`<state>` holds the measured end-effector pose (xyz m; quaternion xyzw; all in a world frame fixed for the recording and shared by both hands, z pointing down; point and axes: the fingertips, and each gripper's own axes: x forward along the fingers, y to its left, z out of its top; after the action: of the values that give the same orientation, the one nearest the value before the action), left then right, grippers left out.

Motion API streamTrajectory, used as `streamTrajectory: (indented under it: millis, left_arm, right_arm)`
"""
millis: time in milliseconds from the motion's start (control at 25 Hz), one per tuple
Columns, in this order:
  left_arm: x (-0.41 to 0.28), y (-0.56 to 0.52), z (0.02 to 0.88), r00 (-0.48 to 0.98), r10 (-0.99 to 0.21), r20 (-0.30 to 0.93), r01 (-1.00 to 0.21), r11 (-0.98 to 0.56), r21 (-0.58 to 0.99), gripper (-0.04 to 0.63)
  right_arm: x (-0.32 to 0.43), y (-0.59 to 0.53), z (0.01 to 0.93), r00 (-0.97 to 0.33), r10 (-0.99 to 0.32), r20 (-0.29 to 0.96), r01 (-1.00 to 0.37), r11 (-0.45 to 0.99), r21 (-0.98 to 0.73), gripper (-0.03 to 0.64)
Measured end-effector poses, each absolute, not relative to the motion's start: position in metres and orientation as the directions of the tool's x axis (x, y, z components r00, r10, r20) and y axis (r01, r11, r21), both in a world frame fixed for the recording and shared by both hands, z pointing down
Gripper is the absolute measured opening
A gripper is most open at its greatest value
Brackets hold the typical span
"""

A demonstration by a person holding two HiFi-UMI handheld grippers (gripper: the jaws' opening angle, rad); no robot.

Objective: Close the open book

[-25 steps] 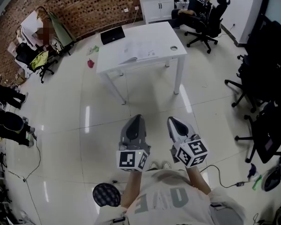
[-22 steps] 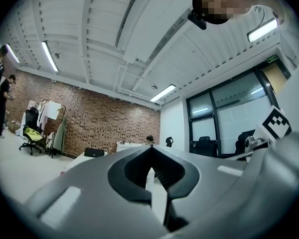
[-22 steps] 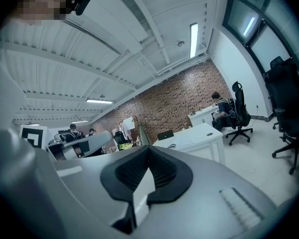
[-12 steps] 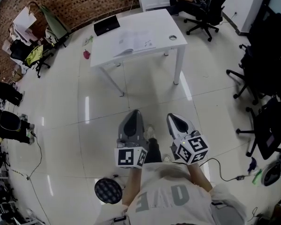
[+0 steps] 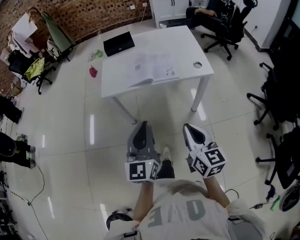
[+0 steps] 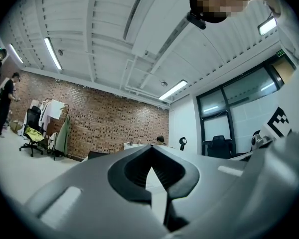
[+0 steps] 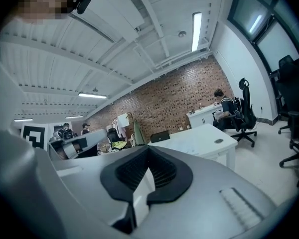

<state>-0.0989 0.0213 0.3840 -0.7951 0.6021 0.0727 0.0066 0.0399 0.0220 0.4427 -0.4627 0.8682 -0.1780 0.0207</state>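
The open book [image 5: 152,69] lies flat on the white table [image 5: 190,44] in the head view, its pages up. Both grippers are held over the floor short of the table, side by side. My left gripper [image 5: 143,126] is shut with nothing in it, and so is my right gripper [image 5: 188,128]. In the left gripper view the jaws [image 6: 150,149] meet at their tips against the brick wall. The right gripper view shows its jaws [image 7: 148,149] closed, with the table [image 7: 202,139] ahead to the right.
A black case [image 5: 119,43] sits at the table's far left corner. A person [image 5: 217,6] sits on an office chair beyond it by a white cabinet [image 5: 170,1]. Black chairs [image 5: 285,99] line the right side. A red object [image 5: 93,71] lies on the floor left.
The table and book have come nearer and lower in the head view as the person walks toward them. Both grippers stay shut and side by side.
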Motion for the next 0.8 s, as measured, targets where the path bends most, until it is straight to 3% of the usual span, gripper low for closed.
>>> streamTrajectory:
  millis: [360,800]
  left_arm:
    - [-0.155,-0.146,0.345,0.291,-0.931,-0.222,-0.947,-0.313,0.072,0.014]
    - [-0.167,-0.272,0.370,0.230,-0.958,-0.169,-0.959,-0.253,0.128,0.014]
  right_arm:
    - [-0.011,-0.142,0.416,-0.524,-0.847,0.087,-0.836,0.493,-0.241,0.004]
    - [-0.021,-0.280,0.427,-0.537,-0.836,0.111,-0.830,0.501,-0.247,0.005]
